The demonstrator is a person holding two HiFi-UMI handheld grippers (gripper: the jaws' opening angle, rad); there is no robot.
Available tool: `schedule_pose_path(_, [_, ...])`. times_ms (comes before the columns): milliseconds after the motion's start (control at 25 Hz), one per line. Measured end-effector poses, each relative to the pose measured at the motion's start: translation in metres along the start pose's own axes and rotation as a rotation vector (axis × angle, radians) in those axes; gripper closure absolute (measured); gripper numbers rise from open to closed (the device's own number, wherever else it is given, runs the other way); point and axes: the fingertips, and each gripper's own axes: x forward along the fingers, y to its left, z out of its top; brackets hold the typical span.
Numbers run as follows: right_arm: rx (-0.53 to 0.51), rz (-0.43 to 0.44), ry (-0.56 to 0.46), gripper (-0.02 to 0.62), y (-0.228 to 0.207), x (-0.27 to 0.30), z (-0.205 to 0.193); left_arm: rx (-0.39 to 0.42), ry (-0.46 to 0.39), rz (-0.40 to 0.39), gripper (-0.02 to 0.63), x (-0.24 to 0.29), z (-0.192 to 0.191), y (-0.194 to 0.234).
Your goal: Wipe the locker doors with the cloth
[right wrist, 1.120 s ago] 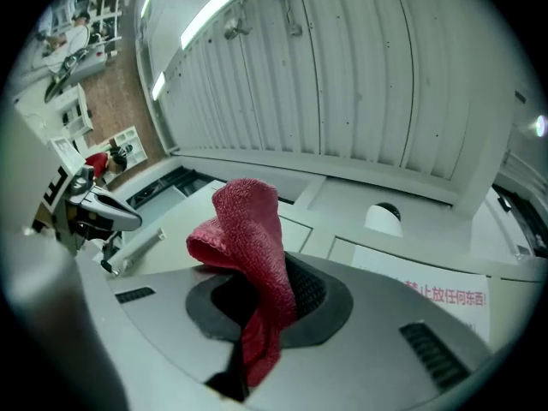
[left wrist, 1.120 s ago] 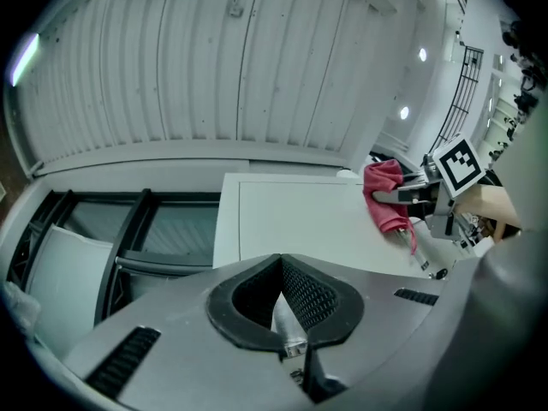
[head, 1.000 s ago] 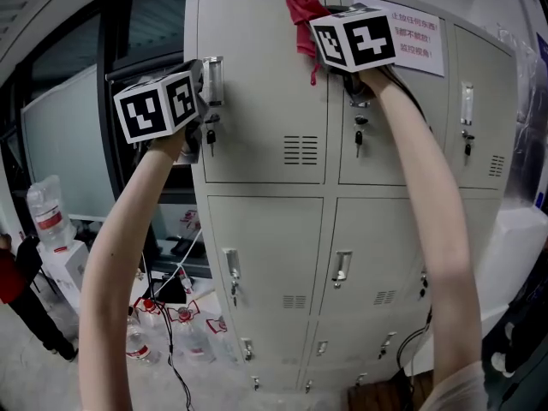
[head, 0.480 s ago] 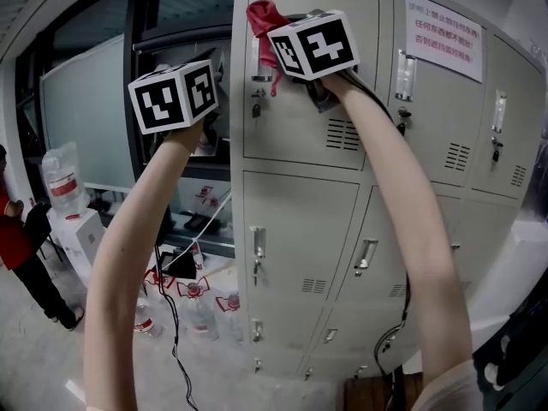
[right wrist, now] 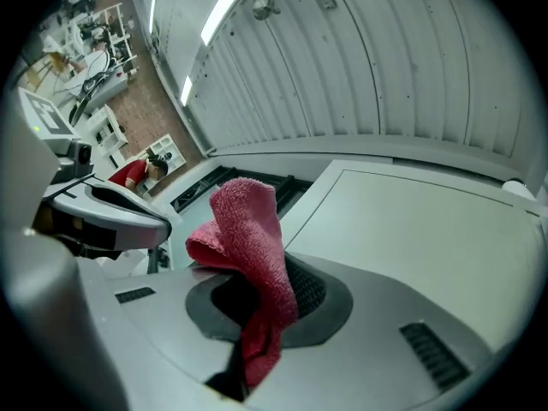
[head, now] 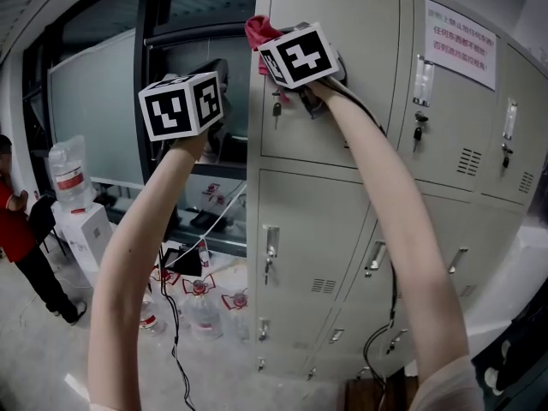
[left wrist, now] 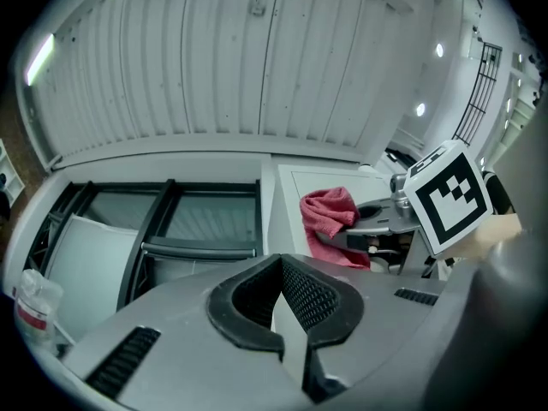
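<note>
A grey bank of lockers [head: 342,229] fills the right of the head view. My right gripper [head: 268,43] is raised to the upper left corner of the top-left locker door [head: 360,75] and is shut on a red cloth [head: 257,31]. In the right gripper view the cloth [right wrist: 253,255] is pinched between the jaws and bunches up above them, with the door [right wrist: 419,229] just beyond. My left gripper [head: 216,80] hangs in the air left of the lockers, shut and empty. From the left gripper view [left wrist: 282,302] the cloth [left wrist: 330,217] and the right gripper [left wrist: 385,221] show ahead.
A paper notice [head: 458,32] is stuck on a top door. Keys hang in the locks [head: 276,108]. Left of the lockers are a glass partition [head: 94,118], a water dispenser [head: 73,187], bottles and cables on the floor [head: 193,302], and a person in red [head: 13,229].
The right gripper has carried the cloth leftward along the top of the upper-left door, from its right edge to its left corner. The left gripper stayed raised beside the lockers.
</note>
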Motion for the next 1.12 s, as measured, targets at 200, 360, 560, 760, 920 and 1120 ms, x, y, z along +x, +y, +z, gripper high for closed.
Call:
schedule_pose_path(200, [-0.026, -0.023, 0.016, 0.563, -0.001, 0.001, -0.002, -0.001, 0.000, 0.010, 0.591, -0.002, -0.002, 0.007])
schedule_pose_path(360, [-0.042, -0.038, 0.025, 0.563, -0.002, -0.005, -0.005, -0.009, -0.003, -0.002, 0.591, 0.000, -0.005, 0.000])
schedule_pose_path(560, [-0.087, -0.071, 0.051, 0.563, -0.016, -0.019, -0.014, 0.022, 0.017, -0.014, 0.591, 0.008, -0.013, -0.015])
schedule_pose_path(760, [-0.067, -0.099, 0.047, 0.563, -0.038, -0.036, -0.026, -0.012, 0.001, -0.030, 0.591, 0.011, -0.011, -0.029])
schedule_pose_path(920, [-0.052, -0.113, 0.040, 0.563, -0.056, -0.050, -0.034, -0.006, -0.009, -0.057, 0.591, 0.012, -0.007, -0.048])
schedule_pose_path(1120, [-0.037, -0.134, 0.041, 0.563, -0.074, -0.068, -0.046, 0.006, -0.021, -0.105, 0.591, 0.013, -0.001, -0.078])
